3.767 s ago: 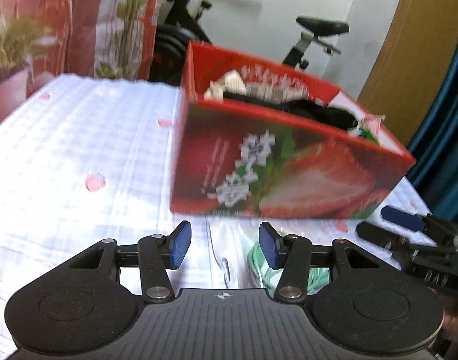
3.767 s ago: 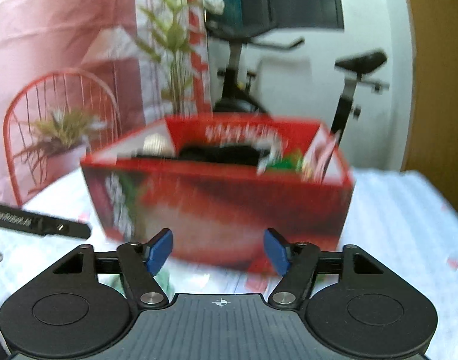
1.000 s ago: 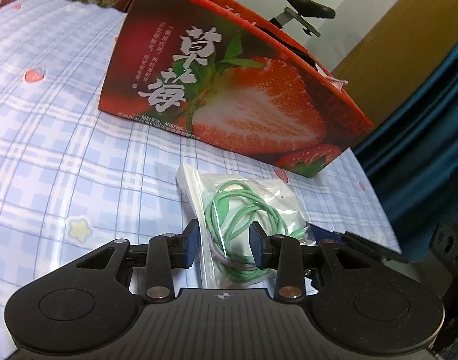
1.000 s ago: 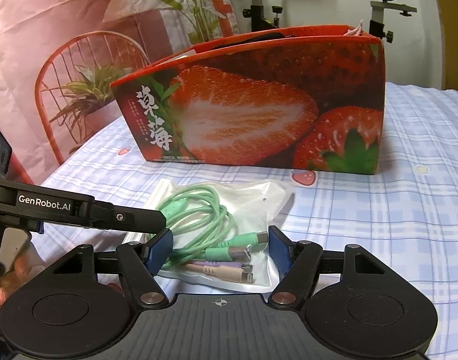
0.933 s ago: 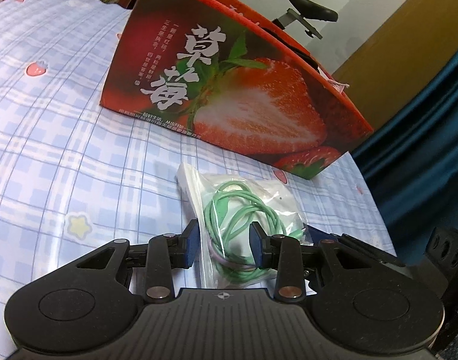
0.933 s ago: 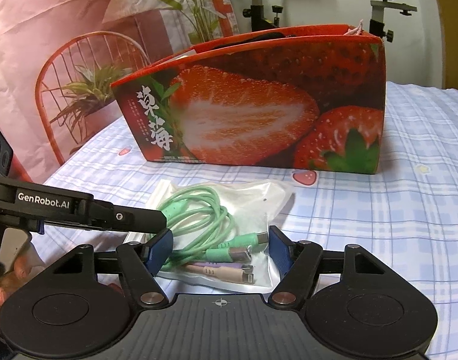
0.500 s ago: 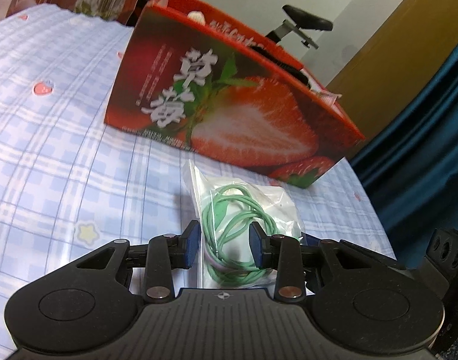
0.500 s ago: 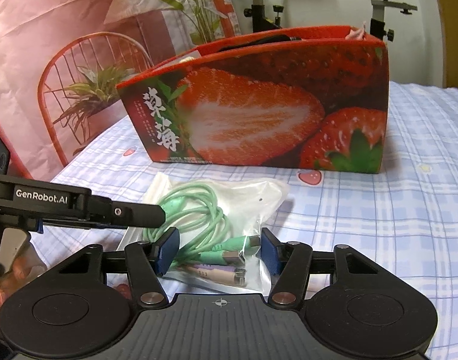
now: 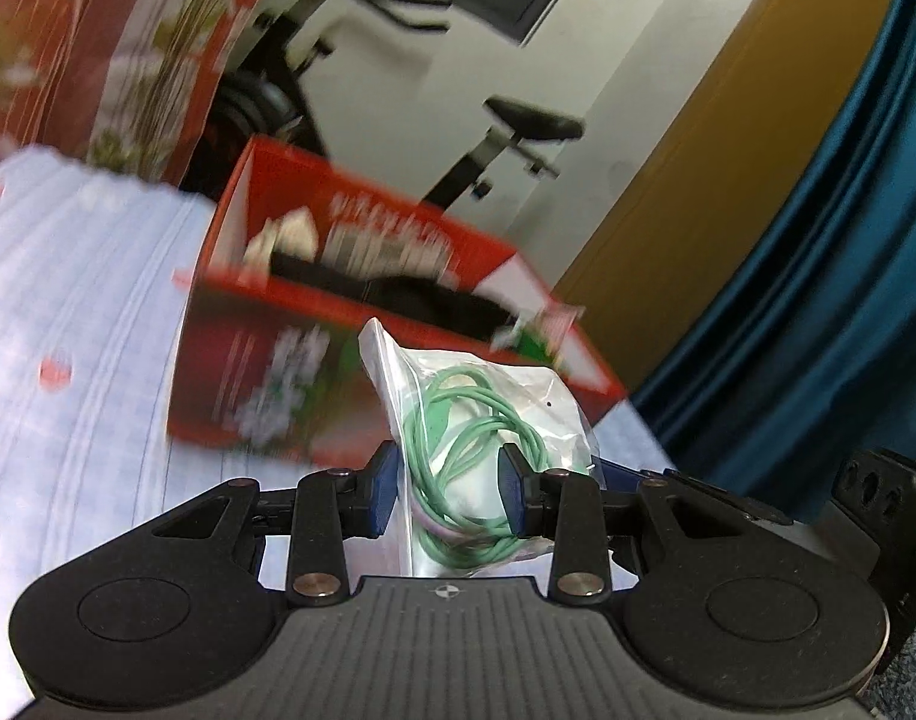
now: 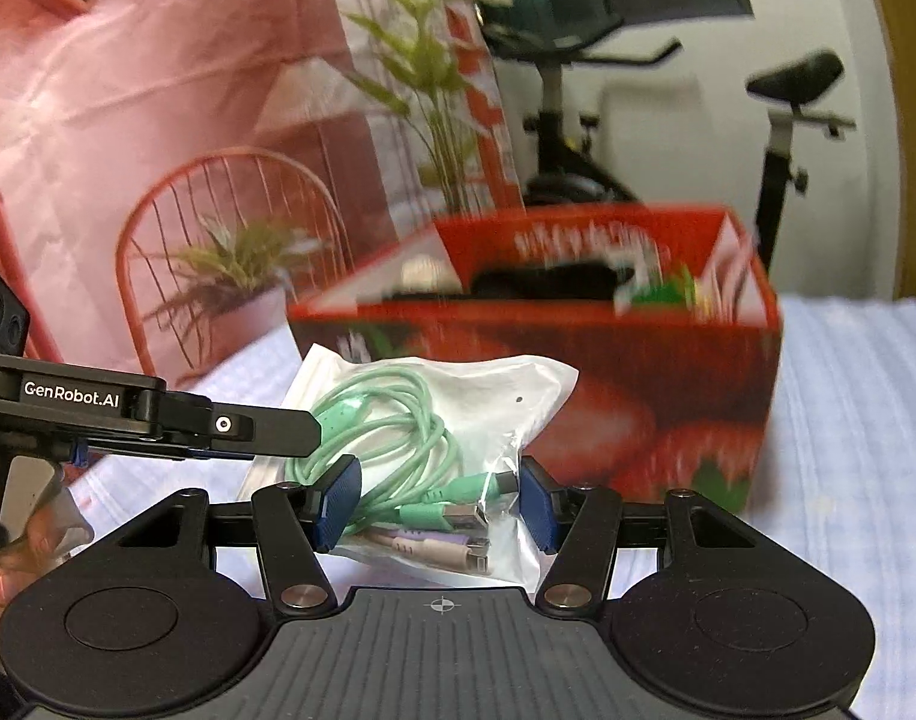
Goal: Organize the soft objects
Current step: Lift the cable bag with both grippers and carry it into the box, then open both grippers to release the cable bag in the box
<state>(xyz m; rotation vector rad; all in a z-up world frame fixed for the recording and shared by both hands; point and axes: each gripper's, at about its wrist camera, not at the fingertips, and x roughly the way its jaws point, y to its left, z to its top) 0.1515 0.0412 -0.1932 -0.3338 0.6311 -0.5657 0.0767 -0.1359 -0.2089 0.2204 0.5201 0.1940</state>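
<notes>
Cable bag between right hand-held gripper pads — red box behind

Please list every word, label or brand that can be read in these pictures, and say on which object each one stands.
"GenRobot.AI": white letters on the side of the left gripper, seen in the right wrist view.
White lettering on the inner back wall of the red strawberry box: too blurred to read in both views.
White print on the box's front face: blurred, unreadable.
Clear bag of cables: no readable text.
</notes>
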